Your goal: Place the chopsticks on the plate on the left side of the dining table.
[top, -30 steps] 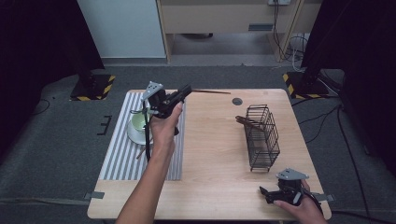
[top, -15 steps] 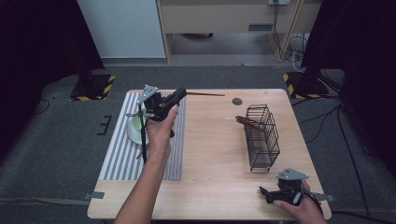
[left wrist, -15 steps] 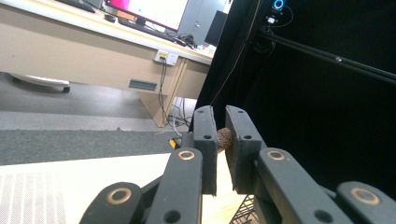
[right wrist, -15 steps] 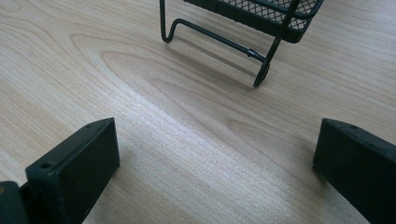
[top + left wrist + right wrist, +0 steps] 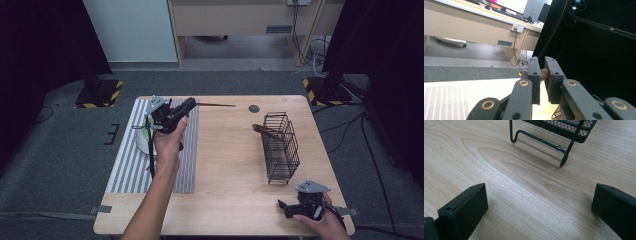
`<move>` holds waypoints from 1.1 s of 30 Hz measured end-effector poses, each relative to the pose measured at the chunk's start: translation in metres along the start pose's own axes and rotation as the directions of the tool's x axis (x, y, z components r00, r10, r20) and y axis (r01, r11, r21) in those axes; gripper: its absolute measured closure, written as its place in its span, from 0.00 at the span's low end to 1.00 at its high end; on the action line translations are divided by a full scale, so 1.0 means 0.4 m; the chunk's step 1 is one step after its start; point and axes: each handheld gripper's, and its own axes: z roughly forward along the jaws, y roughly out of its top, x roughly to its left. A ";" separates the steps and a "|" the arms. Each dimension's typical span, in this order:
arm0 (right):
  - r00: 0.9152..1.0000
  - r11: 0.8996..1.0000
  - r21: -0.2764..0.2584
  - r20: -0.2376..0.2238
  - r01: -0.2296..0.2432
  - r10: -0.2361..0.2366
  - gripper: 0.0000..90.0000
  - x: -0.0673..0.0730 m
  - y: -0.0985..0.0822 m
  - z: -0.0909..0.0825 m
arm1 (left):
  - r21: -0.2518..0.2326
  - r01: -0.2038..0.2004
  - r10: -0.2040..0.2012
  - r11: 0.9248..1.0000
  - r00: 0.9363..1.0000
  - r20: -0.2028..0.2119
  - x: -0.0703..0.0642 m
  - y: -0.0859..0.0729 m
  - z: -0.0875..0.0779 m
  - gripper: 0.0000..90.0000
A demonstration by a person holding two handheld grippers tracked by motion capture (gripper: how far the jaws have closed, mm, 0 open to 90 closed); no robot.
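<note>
My left gripper (image 5: pixel 191 103) hovers above the back of the striped mat (image 5: pixel 125 165), pointing right. It is shut on a thin dark stick (image 5: pixel 216 105) that juts out to the right over the table. In the left gripper view the stick's brown patterned end (image 5: pixel 544 74) sits clamped between the two pads of the left gripper (image 5: pixel 542 62). My right gripper (image 5: pixel 286 207) rests at the table's near right corner, open with nothing between its jaws. In the right gripper view that gripper (image 5: pixel 539 212) frames bare wood.
A black wire basket (image 5: pixel 281 145) stands right of centre with a brown utensil (image 5: pixel 262 130) poking out of it; its foot (image 5: pixel 564 160) shows just ahead of my right gripper. A pale dish (image 5: pixel 142 142) lies on the mat under my left hand. A small dark disc (image 5: pixel 254 108) sits near the back edge.
My left gripper with the stick has drifted slightly left and toward the near side. The right gripper has stayed put.
</note>
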 end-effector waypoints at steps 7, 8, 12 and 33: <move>1.000 1.000 0.001 0.000 -0.001 0.001 0.01 0.000 0.000 0.000 | 0.005 0.001 -0.001 1.000 1.000 -0.011 0.012 -0.009 -0.008 0.92; 1.000 1.000 0.001 0.000 -0.001 0.001 0.01 0.000 0.000 0.000 | 0.005 0.001 -0.001 1.000 1.000 -0.012 0.013 -0.011 -0.008 0.92; 1.000 1.000 0.001 0.000 -0.001 0.001 0.01 0.000 0.000 0.000 | 0.007 0.003 -0.003 1.000 1.000 -0.018 0.019 -0.017 -0.013 0.92; 1.000 1.000 0.001 0.002 0.000 0.000 0.00 0.000 0.000 0.000 | 0.007 0.033 -0.032 0.999 0.997 -0.071 0.072 -0.058 -0.059 0.92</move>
